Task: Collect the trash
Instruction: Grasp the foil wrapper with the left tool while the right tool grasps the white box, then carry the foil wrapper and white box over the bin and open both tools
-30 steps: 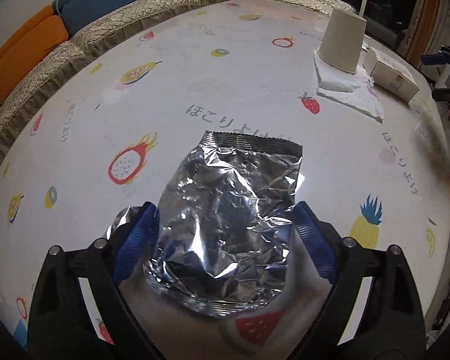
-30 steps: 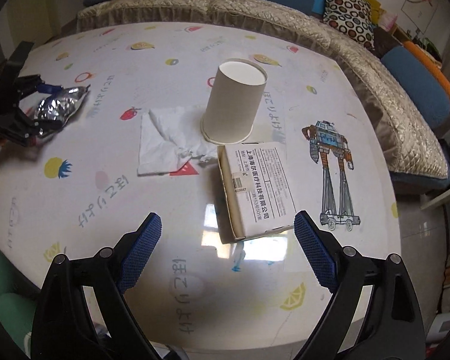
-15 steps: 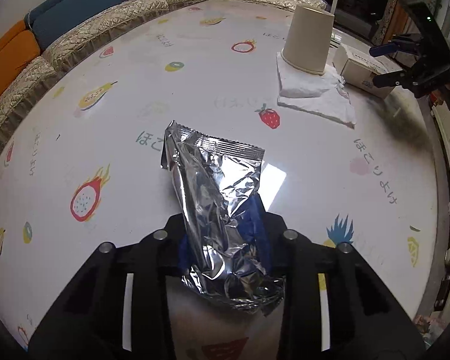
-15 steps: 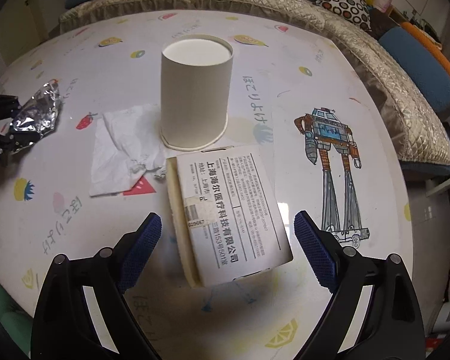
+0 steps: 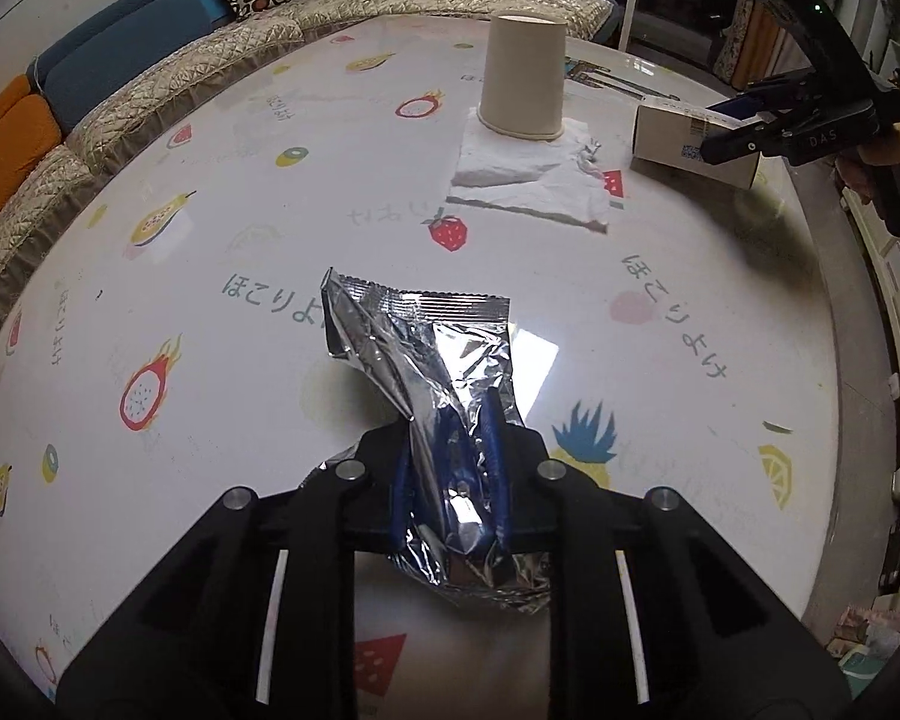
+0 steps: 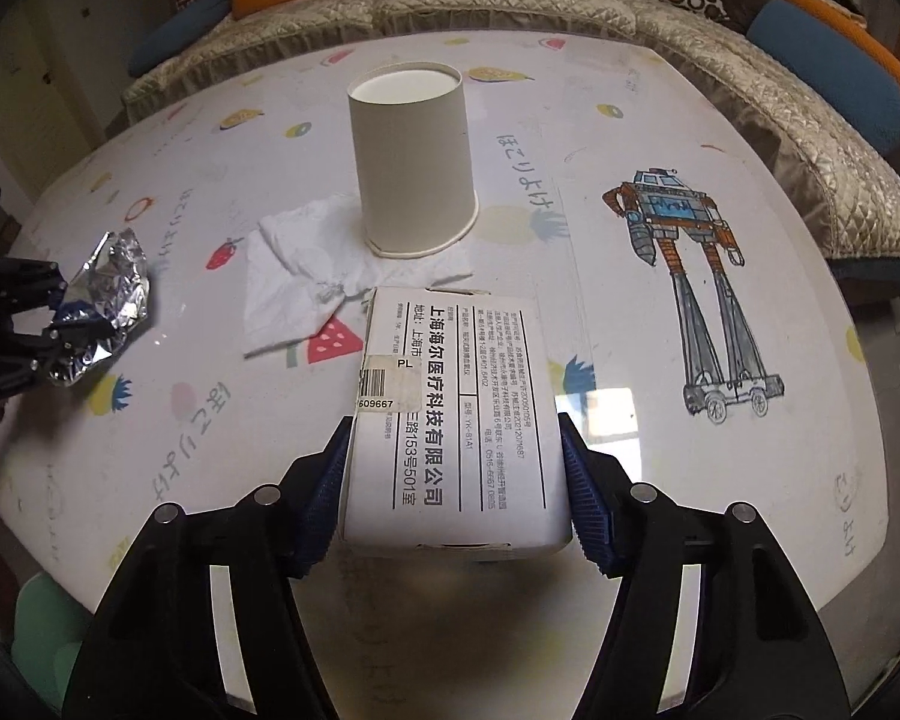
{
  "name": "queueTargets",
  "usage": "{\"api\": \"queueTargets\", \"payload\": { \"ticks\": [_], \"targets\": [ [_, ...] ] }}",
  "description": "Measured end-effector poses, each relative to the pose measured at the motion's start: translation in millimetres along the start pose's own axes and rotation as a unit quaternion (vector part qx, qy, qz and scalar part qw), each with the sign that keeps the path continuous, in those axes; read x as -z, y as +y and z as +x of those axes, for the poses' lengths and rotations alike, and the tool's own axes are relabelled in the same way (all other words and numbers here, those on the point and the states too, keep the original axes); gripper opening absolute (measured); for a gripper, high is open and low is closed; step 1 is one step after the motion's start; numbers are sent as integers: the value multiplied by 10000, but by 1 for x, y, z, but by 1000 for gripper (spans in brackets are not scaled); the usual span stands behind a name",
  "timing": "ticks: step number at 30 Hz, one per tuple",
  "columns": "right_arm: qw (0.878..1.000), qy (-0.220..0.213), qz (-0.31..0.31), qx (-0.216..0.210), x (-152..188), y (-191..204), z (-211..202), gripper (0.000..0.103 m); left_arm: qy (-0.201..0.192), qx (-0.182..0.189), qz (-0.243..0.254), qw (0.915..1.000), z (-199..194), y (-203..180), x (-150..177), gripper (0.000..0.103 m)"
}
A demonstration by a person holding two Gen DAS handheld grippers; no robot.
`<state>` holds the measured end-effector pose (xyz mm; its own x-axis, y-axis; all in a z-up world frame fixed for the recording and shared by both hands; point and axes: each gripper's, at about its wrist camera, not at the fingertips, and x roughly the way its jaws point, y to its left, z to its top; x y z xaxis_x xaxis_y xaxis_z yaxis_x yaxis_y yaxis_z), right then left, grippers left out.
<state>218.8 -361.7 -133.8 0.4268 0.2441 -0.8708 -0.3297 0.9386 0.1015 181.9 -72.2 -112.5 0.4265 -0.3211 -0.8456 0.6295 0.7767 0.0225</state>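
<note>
foil wrapper [image 5: 432, 384] pinched in left gripper [image 5: 450, 480], just off the table [image 5: 210, 228]. right gripper [image 6: 456, 492] has been closing, pads touching both sides of the white box [image 6: 456, 420] beside the upturned paper cup [image 6: 414, 162] on a tissue [image 6: 306, 276]. only the left view shows a hand [image 5: 894, 150] behind the right gripper.

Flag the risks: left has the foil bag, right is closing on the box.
1. The left gripper pinches only the lower part of the foil bag; slick foil could slip out.
2. The right gripper, just closing, straddles the box's near end; the far end may sag or swing into the paper cup on the tissue.
</note>
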Motion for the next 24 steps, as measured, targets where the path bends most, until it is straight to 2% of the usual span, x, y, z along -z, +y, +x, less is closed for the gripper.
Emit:
{"api": "queueTargets", "payload": {
  "ticks": [6,12,21,24],
  "targets": [
    [9993,-19,-65,-357,34,22,-37,64,-16,25,214,9998,-19,-33,5,18],
    [9982,-50,-293,-529,72,45,-82,64,-60,100,571,9983,-46,-80,7,18],
    [9971,-165,-276,-690,144,59,-145,64,-201,241,1329,9906,-79,-167,14,18],
    [9967,-161,-180,-771,173,60,-156,64,-156,421,1556,9868,-81,-195,20,18]
  ]
}}
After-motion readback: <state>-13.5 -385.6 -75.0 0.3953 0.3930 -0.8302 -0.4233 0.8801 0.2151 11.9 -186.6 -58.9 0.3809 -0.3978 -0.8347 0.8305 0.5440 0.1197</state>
